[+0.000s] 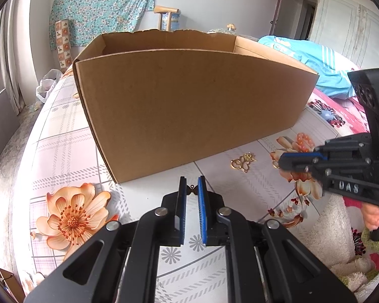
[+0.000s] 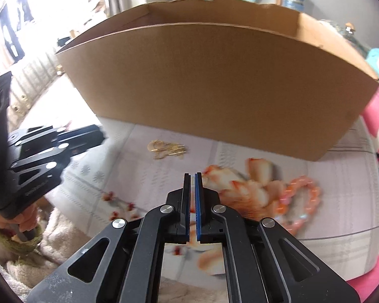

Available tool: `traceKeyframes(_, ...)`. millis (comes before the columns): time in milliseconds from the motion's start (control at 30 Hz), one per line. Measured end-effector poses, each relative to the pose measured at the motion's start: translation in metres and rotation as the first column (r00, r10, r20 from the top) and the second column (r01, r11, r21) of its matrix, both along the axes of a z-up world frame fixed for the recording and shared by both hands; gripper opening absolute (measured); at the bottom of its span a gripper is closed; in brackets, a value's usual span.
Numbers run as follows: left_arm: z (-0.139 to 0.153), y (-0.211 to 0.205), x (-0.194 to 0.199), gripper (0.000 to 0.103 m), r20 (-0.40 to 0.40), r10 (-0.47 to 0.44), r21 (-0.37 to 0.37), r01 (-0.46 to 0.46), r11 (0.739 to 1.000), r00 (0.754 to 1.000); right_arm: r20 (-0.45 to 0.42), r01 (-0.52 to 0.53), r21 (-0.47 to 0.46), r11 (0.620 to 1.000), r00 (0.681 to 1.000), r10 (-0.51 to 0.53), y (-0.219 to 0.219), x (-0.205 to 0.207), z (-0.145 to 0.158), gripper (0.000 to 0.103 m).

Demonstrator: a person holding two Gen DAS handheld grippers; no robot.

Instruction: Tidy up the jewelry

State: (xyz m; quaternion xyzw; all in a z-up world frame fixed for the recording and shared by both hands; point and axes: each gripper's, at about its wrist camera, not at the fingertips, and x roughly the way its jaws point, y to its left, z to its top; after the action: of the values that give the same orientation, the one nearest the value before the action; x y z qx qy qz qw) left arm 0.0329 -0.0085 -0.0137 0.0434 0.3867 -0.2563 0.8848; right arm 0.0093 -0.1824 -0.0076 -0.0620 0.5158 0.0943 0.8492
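Our left gripper (image 1: 192,189) pinches a small bronze charm (image 1: 192,190) at its fingertips, raised, we judge, to carry it over the wall of the cardboard box (image 1: 189,111) just ahead. Our right gripper (image 2: 193,179) has its fingers nearly pressed together on nothing; ahead-left lie gold pieces (image 2: 166,149), to the right a coral bead bracelet (image 2: 300,197). We cannot see what the box holds.

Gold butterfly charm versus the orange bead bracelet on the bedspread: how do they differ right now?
The gold butterfly charm is a small flat metal openwork piece; the orange bead bracelet is a larger ring of round beads. The charm lies on a plain pale patch nearer the cardboard box; the bracelet lies over the printed orange flower, further right. Both rest loose on the bedspread, outside the box, held by neither gripper.
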Motion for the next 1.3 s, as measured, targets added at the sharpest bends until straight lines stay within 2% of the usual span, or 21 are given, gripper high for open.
traceKeyframes(133, -0.001, 0.001, 0.001, 0.008, -0.006, 0.003, -0.002, -0.003, 1.0, 1.0, -0.015, 0.028, -0.027, 0.999, 1.0, -0.028, -0.007, 0.007, 0.002, 0.004)
traceKeyframes(300, -0.001, 0.001, 0.001, 0.008, -0.005, 0.003, -0.001, -0.003, 1.0, 1.0, -0.046, -0.029, 0.044, 0.999, 0.998, 0.031, 0.007, 0.006, 0.002, 0.004)
traceKeyframes(433, -0.001, 0.001, 0.0, 0.008, -0.005, 0.003, -0.001, -0.003, 1.0, 1.0, -0.034, -0.039, 0.076, 0.996, 0.999, 0.042, 0.005, 0.002, 0.007, 0.004)
traceKeyframes(500, -0.001, 0.0, 0.0, 0.008, -0.006, 0.003, -0.002, -0.003, 1.0, 1.0, -0.031, -0.048, 0.089, 0.995, 0.998, 0.051, -0.003, 0.001, 0.012, 0.008)
traceKeyframes(567, -0.001, 0.0, 0.0, 0.008, -0.006, 0.002, -0.002, -0.002, 1.0, 1.0, -0.02, -0.085, 0.067, 0.994, 0.996, 0.086, -0.009, -0.002, 0.018, 0.022)
traceKeyframes(633, -0.001, 0.0, 0.0, 0.008, -0.006, 0.0, -0.003, 0.0, 1.0, 1.0, -0.002, -0.149, 0.034, 0.988, 0.989, 0.149, -0.009, -0.002, 0.026, 0.026)
traceKeyframes(767, 0.0, 0.0, 0.0, 0.008, -0.003, -0.004, -0.001, 0.004, 1.0, 1.0, 0.0, -0.238, -0.022, 0.971, 0.971, 0.238, -0.003, 0.001, 0.027, 0.026)
traceKeyframes(900, 0.0, 0.0, 0.001, 0.008, -0.007, 0.0, -0.004, 0.0, 1.0, 1.0, -0.029, -0.273, -0.039, 0.961, 0.962, 0.272, -0.001, 0.006, 0.021, 0.025)
traceKeyframes(1000, -0.001, 0.0, 0.002, 0.008, -0.007, -0.001, -0.002, 0.001, 1.0, 1.0, -0.037, -0.289, -0.045, 0.956, 0.957, 0.287, -0.002, 0.005, 0.016, 0.013)
traceKeyframes(1033, -0.002, -0.001, 0.003, 0.008, -0.008, -0.001, -0.001, 0.001, 1.0, 1.0, -0.038, -0.291, -0.045, 0.956, 0.957, 0.289, -0.001, 0.004, 0.016, 0.01)
traceKeyframes(1300, -0.003, -0.001, 0.006, 0.008, -0.01, -0.002, -0.001, 0.002, 1.0, 1.0, -0.019, -0.252, -0.016, 0.968, 0.968, 0.252, -0.013, 0.006, 0.014, 0.01)
